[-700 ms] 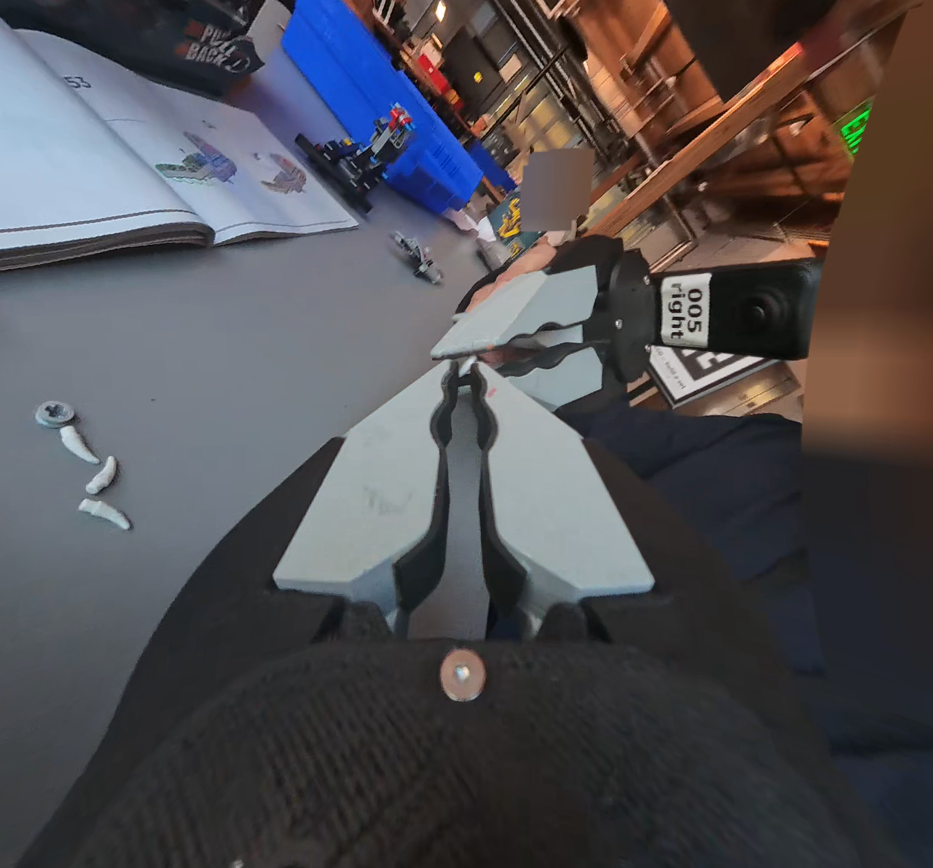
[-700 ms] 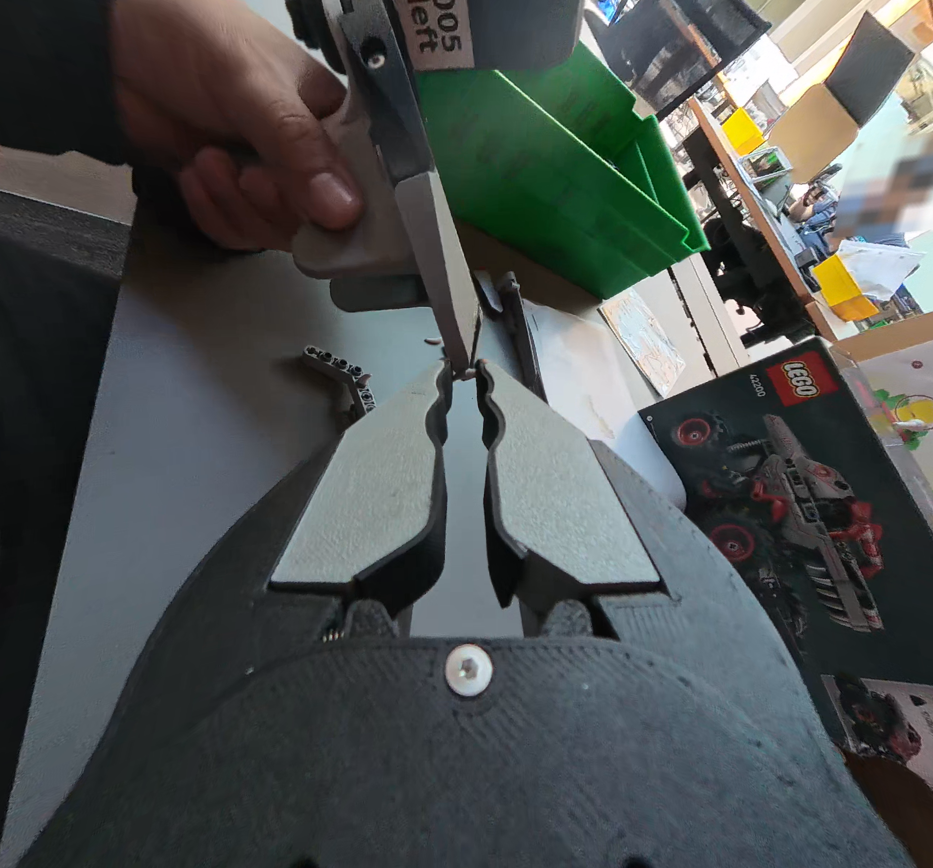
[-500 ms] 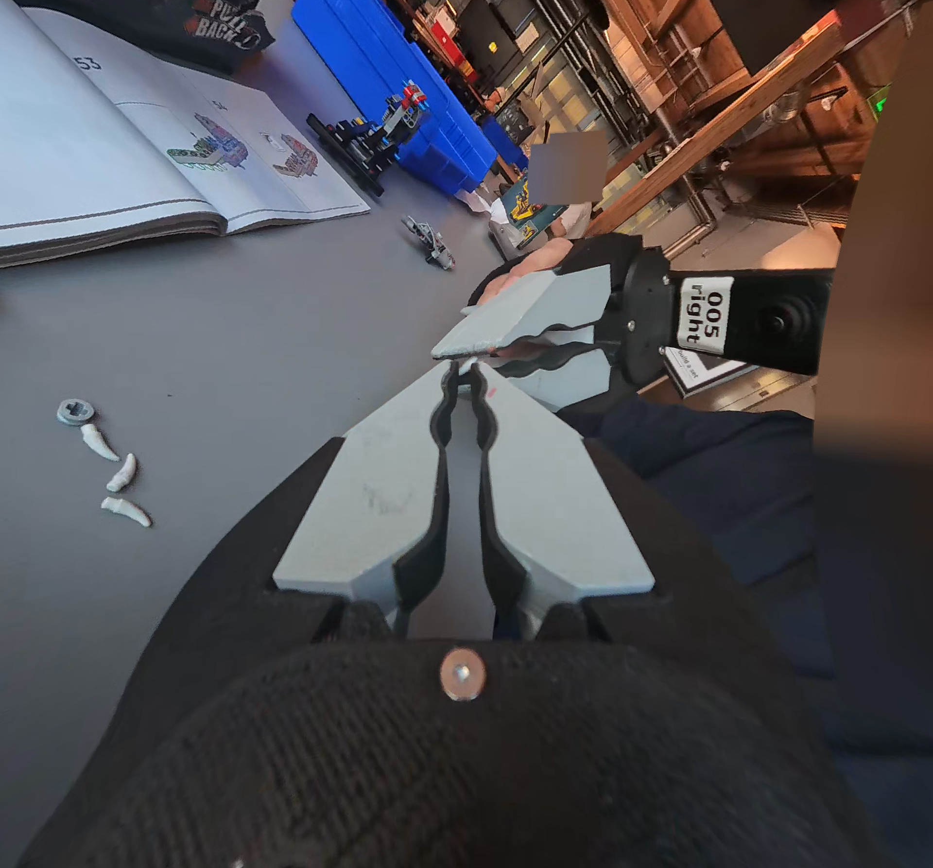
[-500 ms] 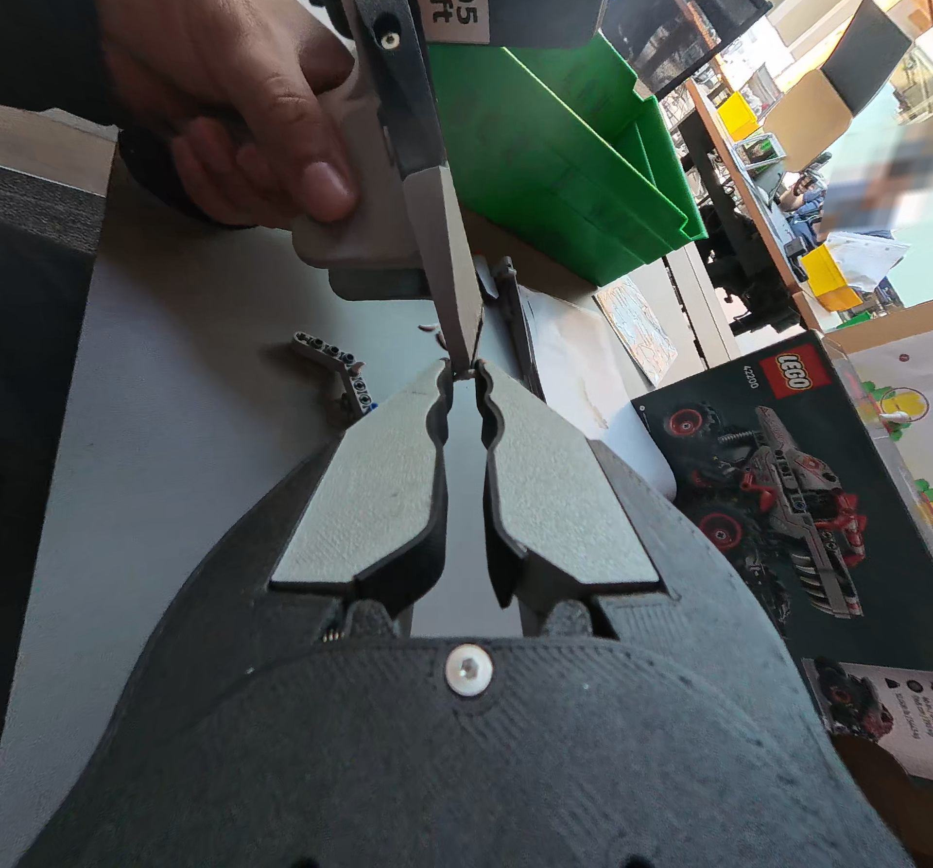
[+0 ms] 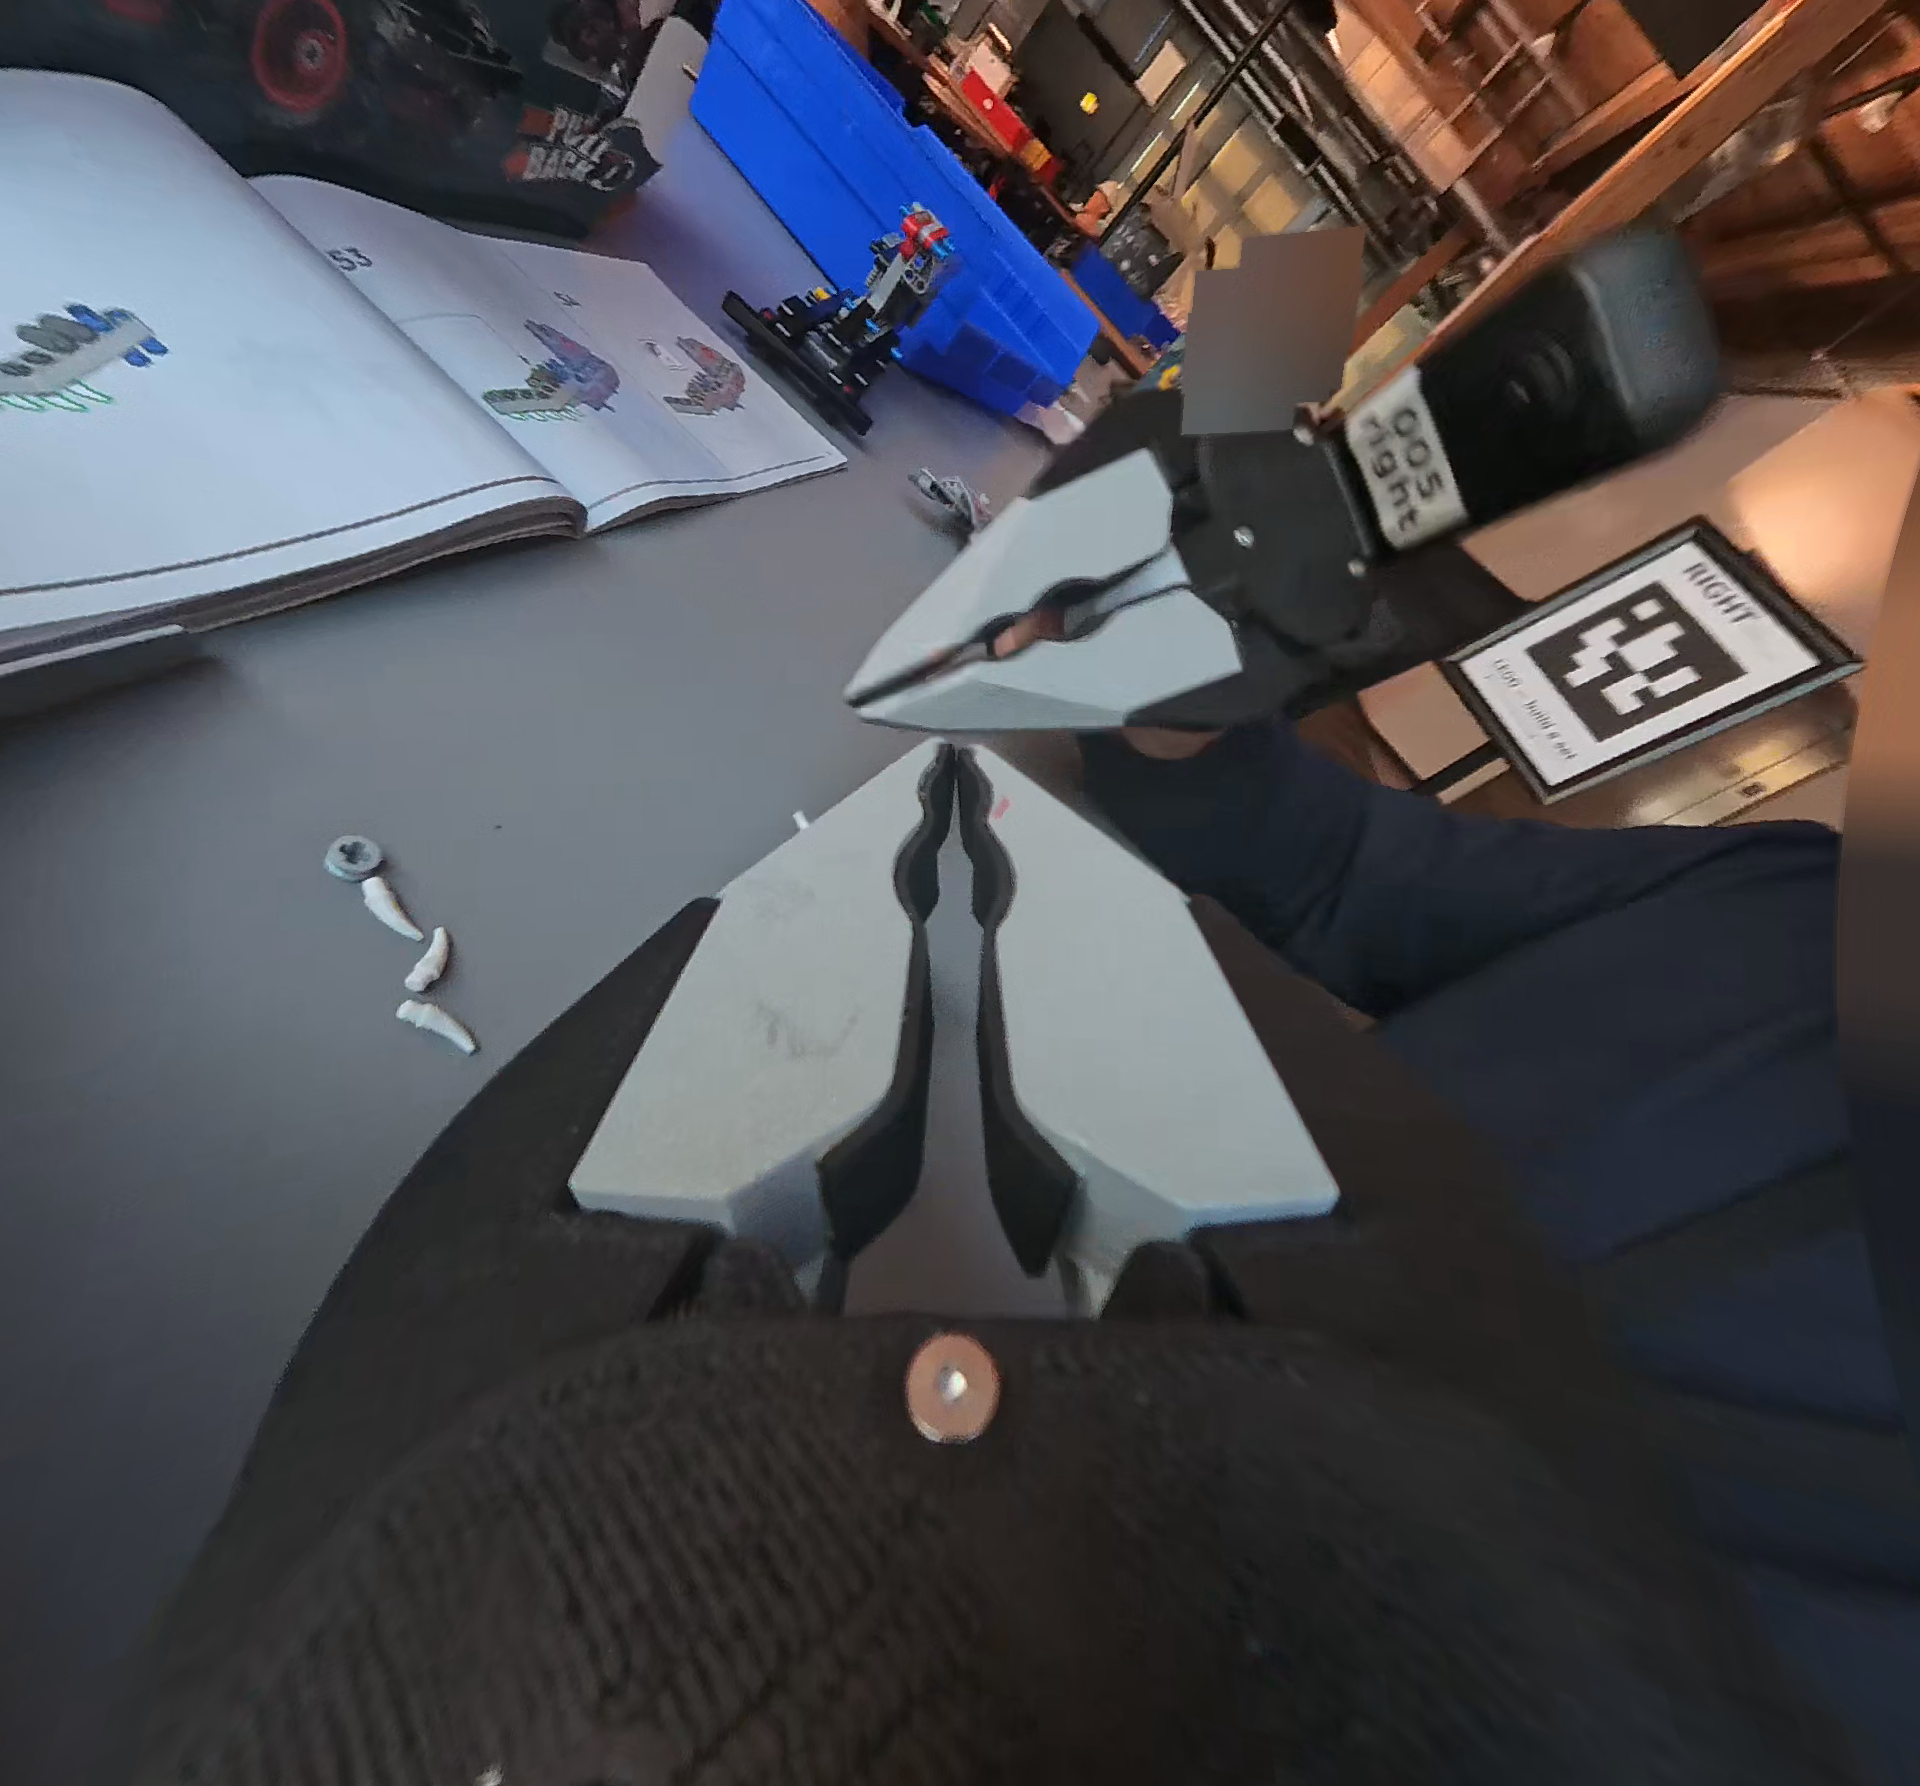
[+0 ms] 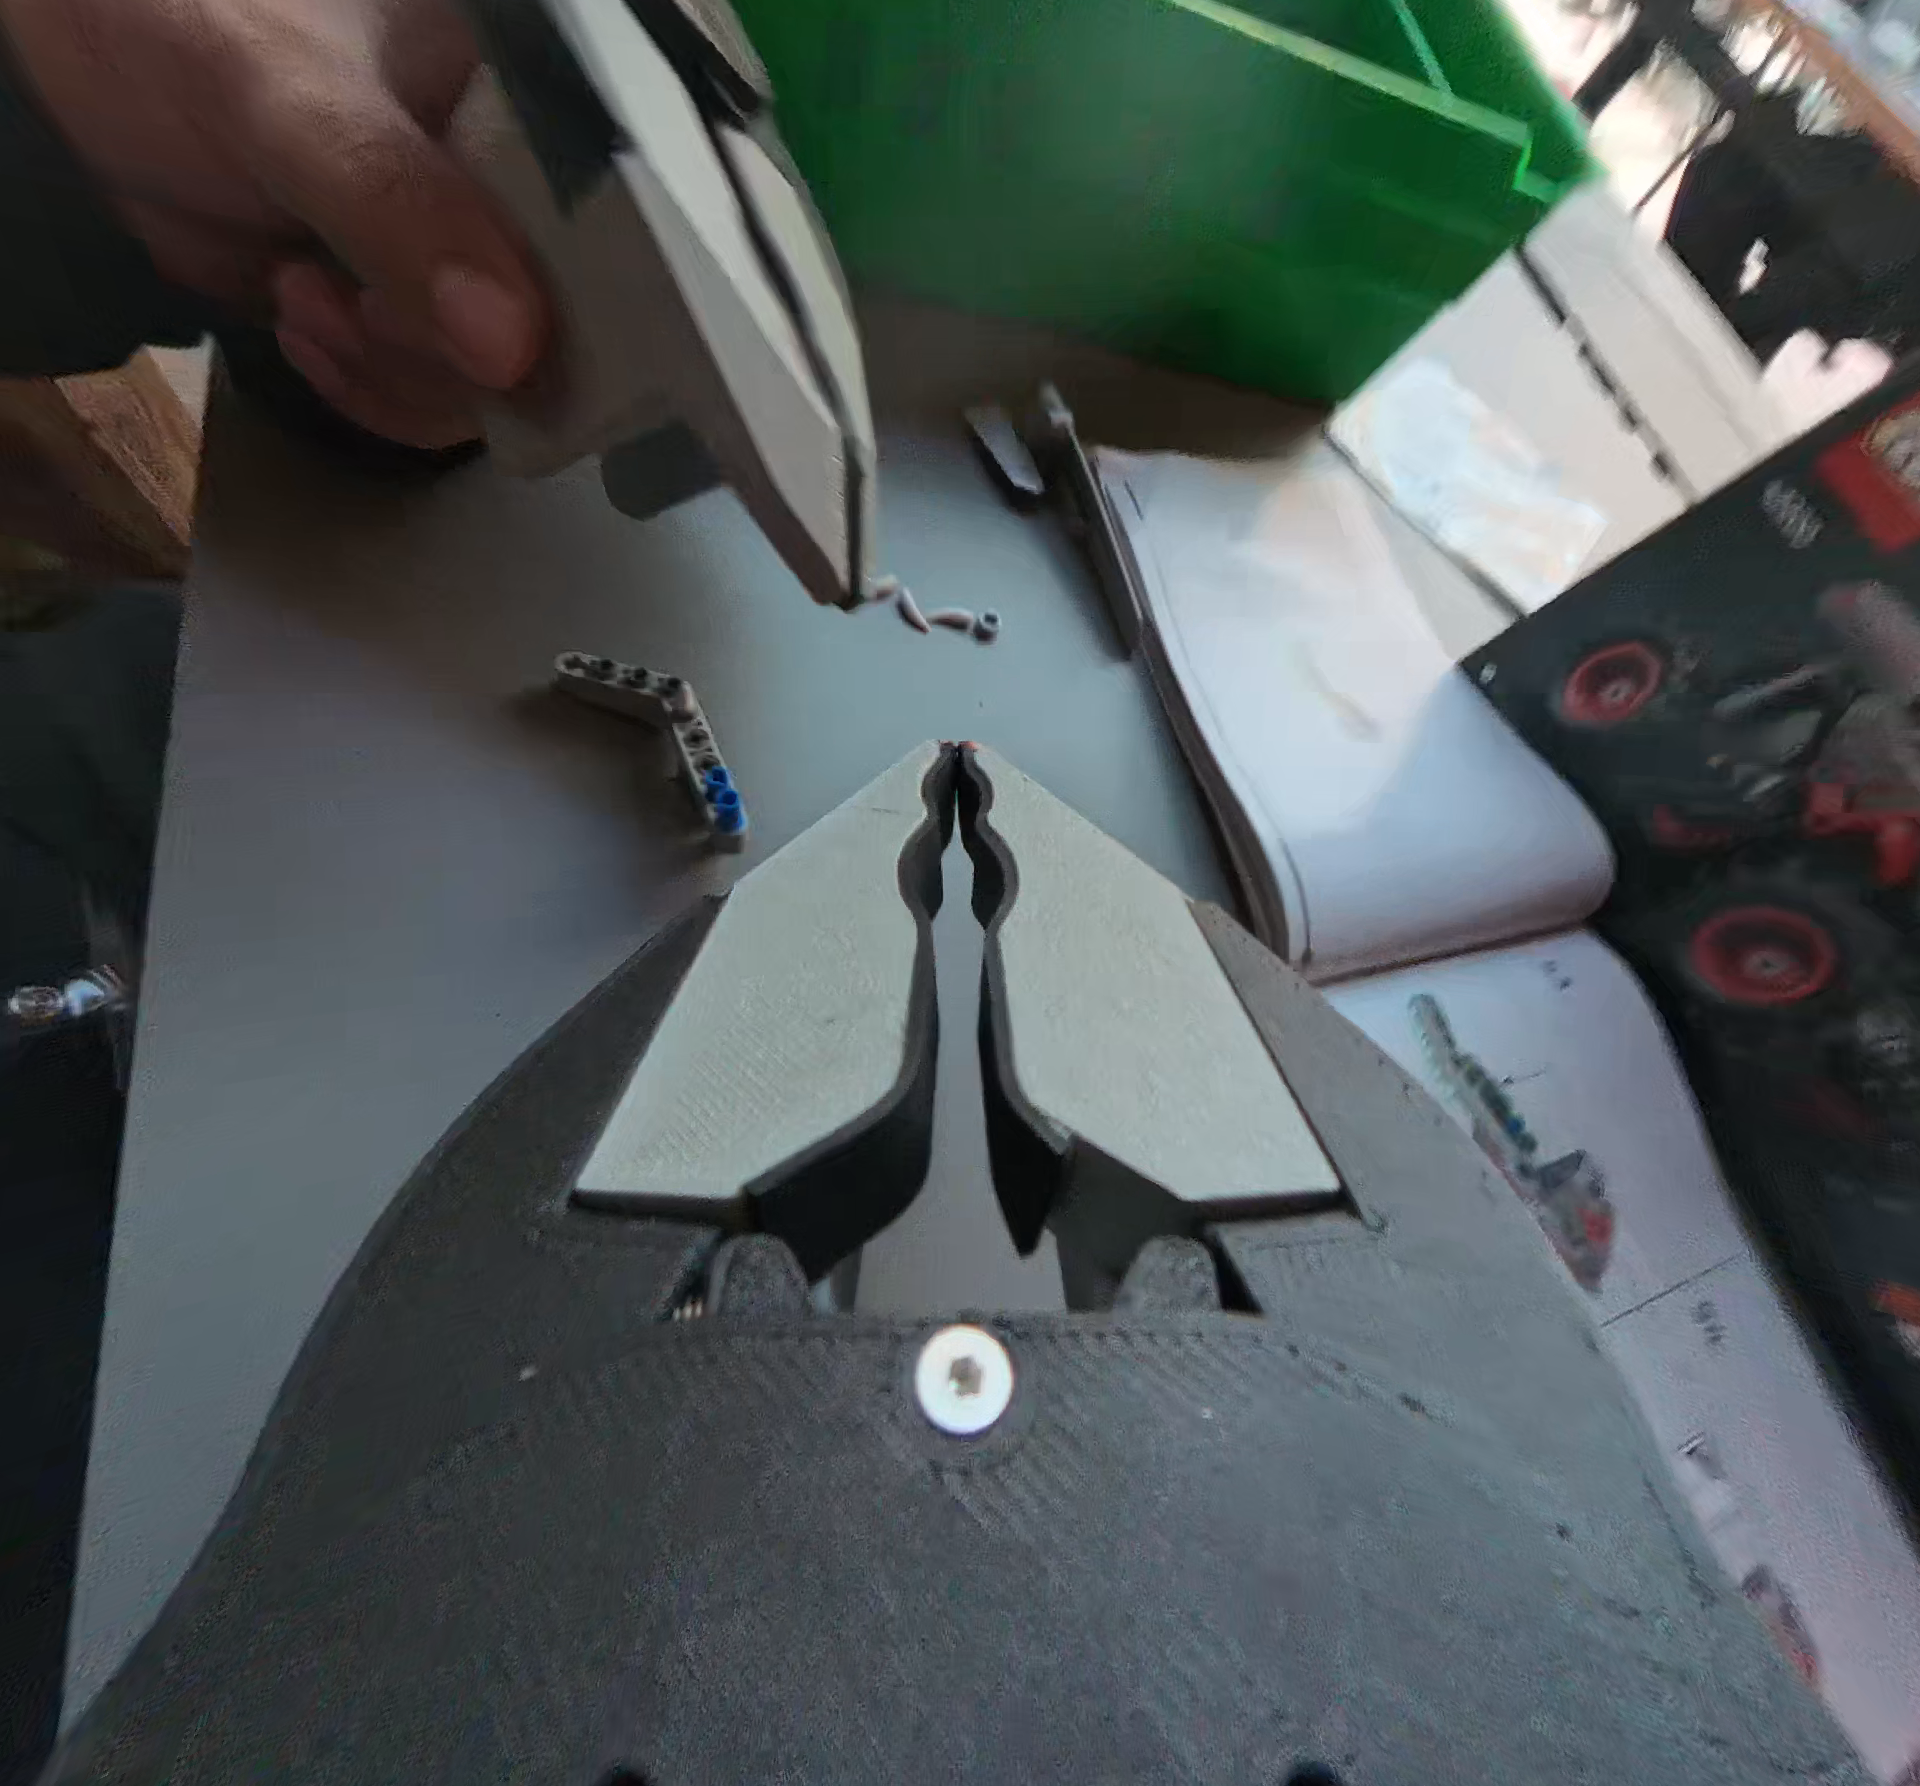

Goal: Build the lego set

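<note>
Your left gripper and right gripper are both closed, tips pressed together, holding nothing visible. On the smooth grey desk, three curved white teeth lie at middle left; a bent grey beam with holes lies left of centre.

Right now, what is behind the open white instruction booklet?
Behind the open white instruction booklet stands the dark box with a red-wheeled truck picture. The booklet covers the box's lower edge, so what lies between them is hidden.
</note>
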Available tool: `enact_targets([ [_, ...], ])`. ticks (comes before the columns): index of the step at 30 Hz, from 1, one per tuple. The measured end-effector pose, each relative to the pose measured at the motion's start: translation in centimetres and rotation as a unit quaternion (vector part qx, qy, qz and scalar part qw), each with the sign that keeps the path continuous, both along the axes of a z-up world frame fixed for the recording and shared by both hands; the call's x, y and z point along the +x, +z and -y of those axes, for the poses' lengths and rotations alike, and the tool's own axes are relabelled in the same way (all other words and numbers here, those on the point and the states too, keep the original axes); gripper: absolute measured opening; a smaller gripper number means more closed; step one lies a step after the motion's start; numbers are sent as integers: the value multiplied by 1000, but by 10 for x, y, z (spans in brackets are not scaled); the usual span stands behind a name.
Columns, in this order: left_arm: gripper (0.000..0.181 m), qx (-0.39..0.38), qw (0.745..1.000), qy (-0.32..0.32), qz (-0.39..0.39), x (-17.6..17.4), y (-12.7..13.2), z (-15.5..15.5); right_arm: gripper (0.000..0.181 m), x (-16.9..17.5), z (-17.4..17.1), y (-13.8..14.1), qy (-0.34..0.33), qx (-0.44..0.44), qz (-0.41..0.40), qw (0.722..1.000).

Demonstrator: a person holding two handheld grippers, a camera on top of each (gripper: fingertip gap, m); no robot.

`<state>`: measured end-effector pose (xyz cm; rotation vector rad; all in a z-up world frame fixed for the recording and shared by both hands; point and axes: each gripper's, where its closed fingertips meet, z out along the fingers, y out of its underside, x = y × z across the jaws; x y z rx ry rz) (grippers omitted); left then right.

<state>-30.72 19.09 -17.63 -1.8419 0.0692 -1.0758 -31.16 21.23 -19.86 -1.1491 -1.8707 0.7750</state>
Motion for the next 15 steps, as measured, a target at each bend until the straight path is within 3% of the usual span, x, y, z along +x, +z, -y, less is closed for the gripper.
enact_targets([
  [3,2,2,1000,8,-26,-3,-1,3,0,2,-18,-18,-34,-82,60,994],
  [6,3,14,999,17,-45,-9,2,8,0,8,-32,-17,-43,-114,64,990],
  [10,9,9,995,38,-91,-23,-7,22,6,24,-28,-1,14,-202,46,978],
  [12,11,-14,991,34,-125,-26,-21,34,13,32,-21,-10,38,-237,81,967],
  [15,12,-14,989,23,-144,-21,-24,48,16,35,-9,-29,56,-213,124,967],
])
